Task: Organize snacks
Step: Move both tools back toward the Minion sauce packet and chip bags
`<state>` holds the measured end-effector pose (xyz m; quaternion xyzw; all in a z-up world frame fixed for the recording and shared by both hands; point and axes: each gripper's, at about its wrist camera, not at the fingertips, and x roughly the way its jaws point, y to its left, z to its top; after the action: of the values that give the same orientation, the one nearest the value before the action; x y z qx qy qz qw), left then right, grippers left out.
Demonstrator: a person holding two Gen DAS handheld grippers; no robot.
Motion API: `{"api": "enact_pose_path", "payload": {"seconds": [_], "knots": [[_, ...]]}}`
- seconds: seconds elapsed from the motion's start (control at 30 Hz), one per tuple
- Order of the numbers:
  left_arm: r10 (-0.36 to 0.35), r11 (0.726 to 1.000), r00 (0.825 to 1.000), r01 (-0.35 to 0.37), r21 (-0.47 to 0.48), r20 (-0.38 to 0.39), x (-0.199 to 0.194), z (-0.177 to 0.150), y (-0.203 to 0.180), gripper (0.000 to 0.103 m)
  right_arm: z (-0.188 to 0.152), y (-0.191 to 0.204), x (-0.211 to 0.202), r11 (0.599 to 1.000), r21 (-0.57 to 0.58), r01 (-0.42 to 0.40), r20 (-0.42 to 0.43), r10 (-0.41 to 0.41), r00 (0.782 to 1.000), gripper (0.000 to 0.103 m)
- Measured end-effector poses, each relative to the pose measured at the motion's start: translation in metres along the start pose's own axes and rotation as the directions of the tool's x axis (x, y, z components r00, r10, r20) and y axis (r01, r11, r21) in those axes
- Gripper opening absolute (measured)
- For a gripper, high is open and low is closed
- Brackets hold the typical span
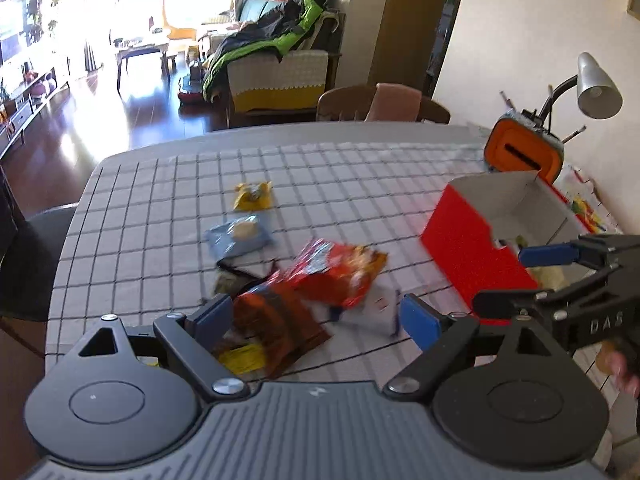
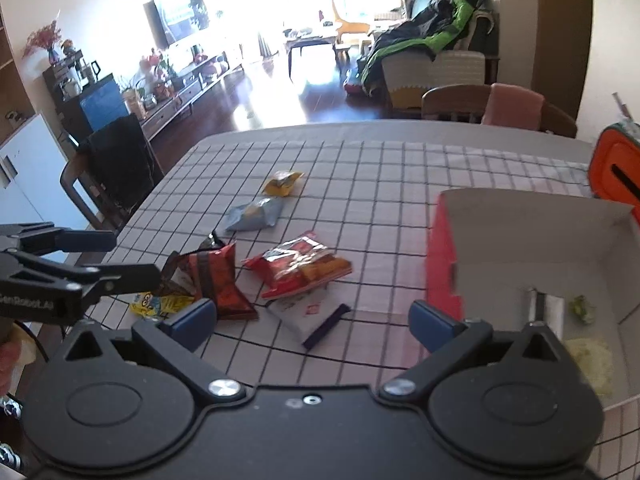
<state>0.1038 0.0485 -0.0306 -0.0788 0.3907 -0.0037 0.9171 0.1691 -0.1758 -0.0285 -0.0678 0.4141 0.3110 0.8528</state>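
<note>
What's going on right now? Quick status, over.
Both grippers, left and right, open and empty. Snack packets loose on the table; red box open alongside. Nothing in the way.

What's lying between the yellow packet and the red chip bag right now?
The blue packet lies between the yellow packet and the red chip bag, on the checked cloth; clearest in the right wrist view.

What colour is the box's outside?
Red box, white inside; clearest in the left wrist view.

Seven snack packets (image 2: 298, 266) (some overlapping), one red box (image 2: 442, 256)
</note>
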Motion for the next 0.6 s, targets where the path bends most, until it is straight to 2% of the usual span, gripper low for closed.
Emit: {"api": "enact_pose_path", "payload": {"seconds": [0.23,0.37,0.6], "knots": [[0.016,1.000,0.999,-0.016,-0.003,-0.044,0.013,-0.010,0.043,0.091,0.000,0.012,0.037,0.998,-0.054,-0.032,-0.058,0.029,0.998,0.103],[0.029,0.999,0.997,-0.030,-0.019,-0.075,0.028,-0.015,0.060,0.091,-0.002,0.014,0.061,0.995,-0.094,-0.022,-0.102,0.012,0.995,0.103],[0.056,0.998,0.990,-0.050,0.047,-0.129,0.060,-0.033,0.082,0.091,-0.004,0.012,0.099,0.985,-0.171,-0.017,-0.151,-0.009,0.989,0.101]]}}
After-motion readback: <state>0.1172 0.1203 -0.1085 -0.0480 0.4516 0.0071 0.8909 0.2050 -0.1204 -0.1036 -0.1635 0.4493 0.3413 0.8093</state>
